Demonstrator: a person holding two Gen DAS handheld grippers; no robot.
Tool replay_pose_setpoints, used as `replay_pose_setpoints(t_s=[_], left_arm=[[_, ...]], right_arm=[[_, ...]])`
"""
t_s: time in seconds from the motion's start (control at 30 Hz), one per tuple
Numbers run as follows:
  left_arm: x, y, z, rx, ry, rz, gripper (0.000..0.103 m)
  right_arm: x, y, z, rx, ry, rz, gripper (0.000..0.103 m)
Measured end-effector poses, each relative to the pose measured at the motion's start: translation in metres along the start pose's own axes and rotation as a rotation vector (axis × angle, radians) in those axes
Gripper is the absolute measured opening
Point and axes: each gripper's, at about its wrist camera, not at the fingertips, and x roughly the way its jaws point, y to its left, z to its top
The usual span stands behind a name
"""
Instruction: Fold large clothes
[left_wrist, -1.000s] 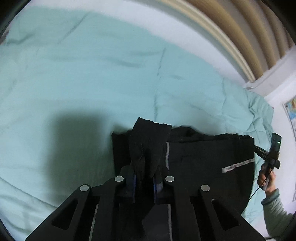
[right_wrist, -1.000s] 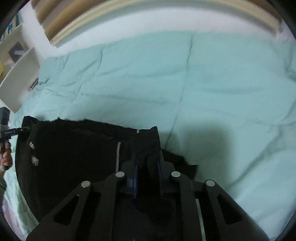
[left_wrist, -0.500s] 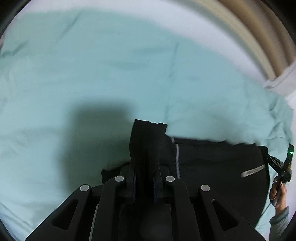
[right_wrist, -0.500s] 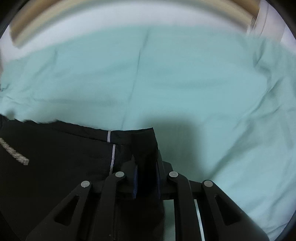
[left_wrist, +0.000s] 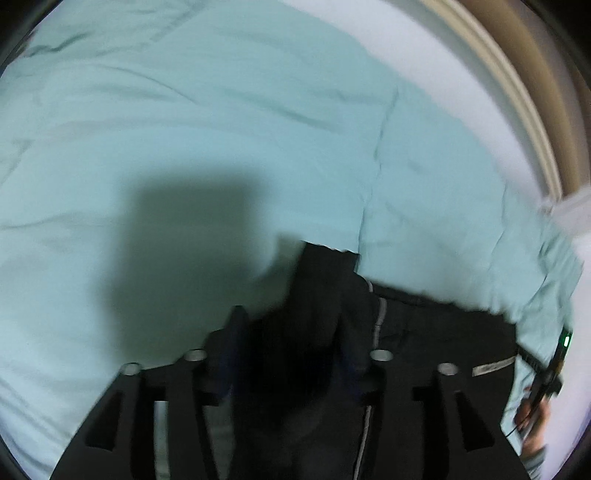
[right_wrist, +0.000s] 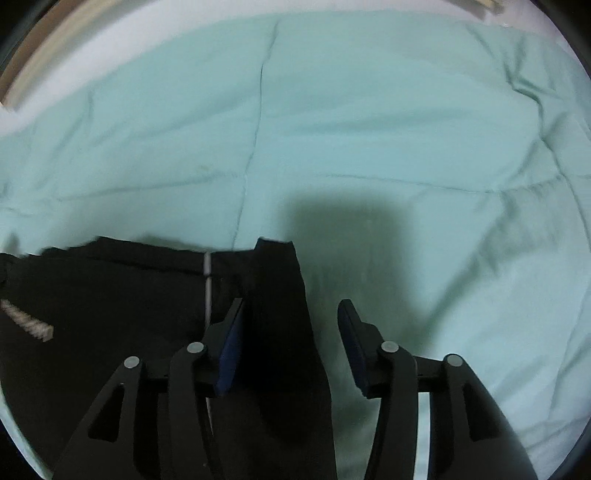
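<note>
A large black garment (left_wrist: 436, 332) with thin white stripes lies on a light green quilt (left_wrist: 221, 129). In the left wrist view my left gripper (left_wrist: 291, 332) is open, with a raised fold of the black cloth between its spread jaws. In the right wrist view my right gripper (right_wrist: 291, 317) is open too. A flap of the black garment (right_wrist: 110, 306) stands between its jaws, against the left pad; the right pad is free over the quilt (right_wrist: 369, 129).
The quilt covers the whole bed. A white sheet edge and a beige headboard (left_wrist: 517, 92) run along the far right. The other gripper with a green light and the hand holding it (left_wrist: 550, 373) show at the right edge.
Both grippers have opened and let go of the black cloth they were shut on. Both views have shifted forward over the quilt.
</note>
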Motion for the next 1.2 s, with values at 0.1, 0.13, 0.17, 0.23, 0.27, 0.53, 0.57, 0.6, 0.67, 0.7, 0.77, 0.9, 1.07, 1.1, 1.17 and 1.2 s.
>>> replay_pose_setpoints(t_s=[0.1,0.13,0.17,0.23,0.27,0.53,0.57,0.6,0.67,0.7,0.77,0.9,1.07,1.1,1.17,1.2], left_arm=[[-0.03,0.003,-0.006,-0.023,-0.059,0.006,0.055],[-0.041,0.001,-0.011,-0.013,-0.077,0.025,0.055],[-0.05,-0.001,-0.015,0.003,-0.091,0.032,0.055],[-0.067,-0.012,-0.032,0.04,-0.129,0.056,0.055],[-0.071,-0.018,-0.035,0.054,-0.138,0.067,0.055],[-0.089,-0.104,-0.123,0.287,-0.161,0.024,0.055],[-0.084,-0.114,-0.129,0.307,-0.159,0.023,0.055],[-0.077,-0.127,-0.14,0.337,-0.153,0.025,0.055],[-0.065,-0.142,-0.158,0.371,-0.135,0.028,0.055],[-0.053,-0.151,-0.167,0.386,-0.115,0.029,0.055],[-0.03,-0.164,-0.181,0.418,-0.085,0.04,0.055],[0.013,-0.176,-0.198,0.47,-0.041,0.167,0.059],[0.04,-0.167,-0.189,0.409,0.003,0.161,0.063],[0.044,-0.167,-0.187,0.403,0.002,0.164,0.063],[0.047,-0.169,-0.187,0.408,-0.006,0.181,0.063],[0.047,-0.171,-0.188,0.412,-0.012,0.188,0.063]], right_arm=[[-0.039,0.001,-0.016,0.008,-0.046,0.022,0.064],[-0.049,0.004,-0.021,0.006,-0.055,0.031,0.064],[-0.058,0.007,-0.028,0.002,-0.064,0.042,0.064],[-0.08,0.017,-0.043,-0.015,-0.084,0.073,0.065],[-0.09,0.024,-0.051,-0.023,-0.087,0.088,0.066],[-0.117,0.102,-0.112,-0.096,-0.093,0.164,0.066],[-0.118,0.113,-0.115,-0.11,-0.105,0.148,0.067],[-0.117,0.12,-0.117,-0.115,-0.109,0.146,0.068],[-0.115,0.136,-0.123,-0.109,-0.115,0.153,0.071],[-0.113,0.142,-0.125,-0.109,-0.118,0.146,0.071],[-0.097,0.149,-0.122,-0.112,-0.12,0.111,0.071],[-0.046,0.159,-0.128,-0.127,-0.044,0.059,0.072],[-0.016,0.159,-0.131,-0.121,-0.011,0.038,0.082],[-0.011,0.158,-0.131,-0.114,-0.005,0.038,0.084],[-0.007,0.158,-0.13,-0.112,-0.003,0.033,0.086],[-0.006,0.159,-0.129,-0.112,-0.002,0.03,0.086]])
